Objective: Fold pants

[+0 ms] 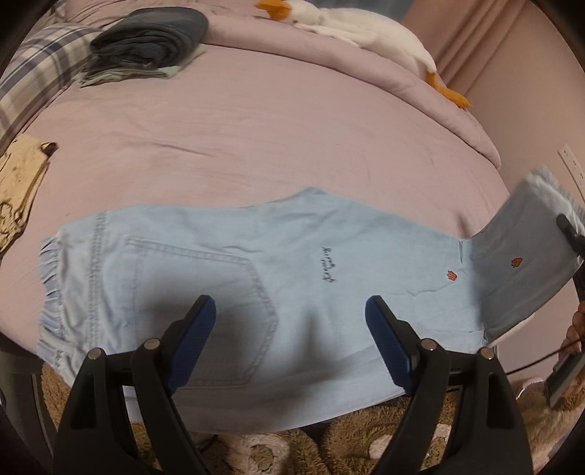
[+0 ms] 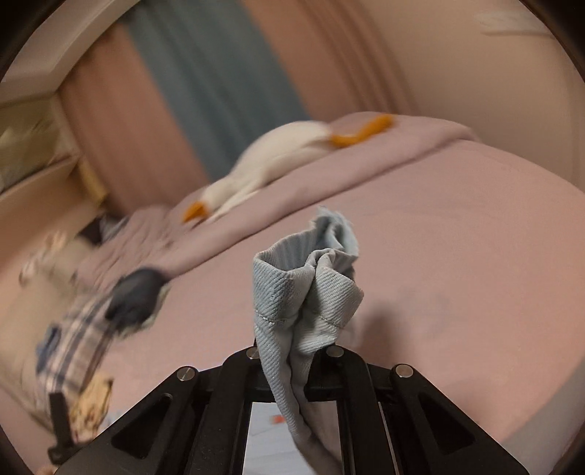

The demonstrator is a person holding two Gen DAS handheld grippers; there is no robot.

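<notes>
Light blue denim pants [image 1: 226, 277] lie flat across the near edge of the pink bed [image 1: 256, 128], waistband at the left, back pocket up. My left gripper [image 1: 290, 314] is open and empty, hovering just above the seat of the pants. The leg end [image 1: 526, 270] at the right is lifted off the bed and folded upward. My right gripper [image 1: 570, 234] shows at the far right edge, holding that leg end. In the right wrist view my right gripper [image 2: 296, 350] is shut on the bunched hem of the pants [image 2: 303, 288], its fingertips hidden by the cloth.
A stack of folded dark and pale clothes [image 1: 146, 44] and a plaid pillow [image 1: 40, 73] lie at the back left. A white plush goose [image 1: 358, 33] lies at the back right. A beige garment [image 1: 18, 190] lies at the left edge. A brown fuzzy rug [image 1: 329, 449] covers the floor below.
</notes>
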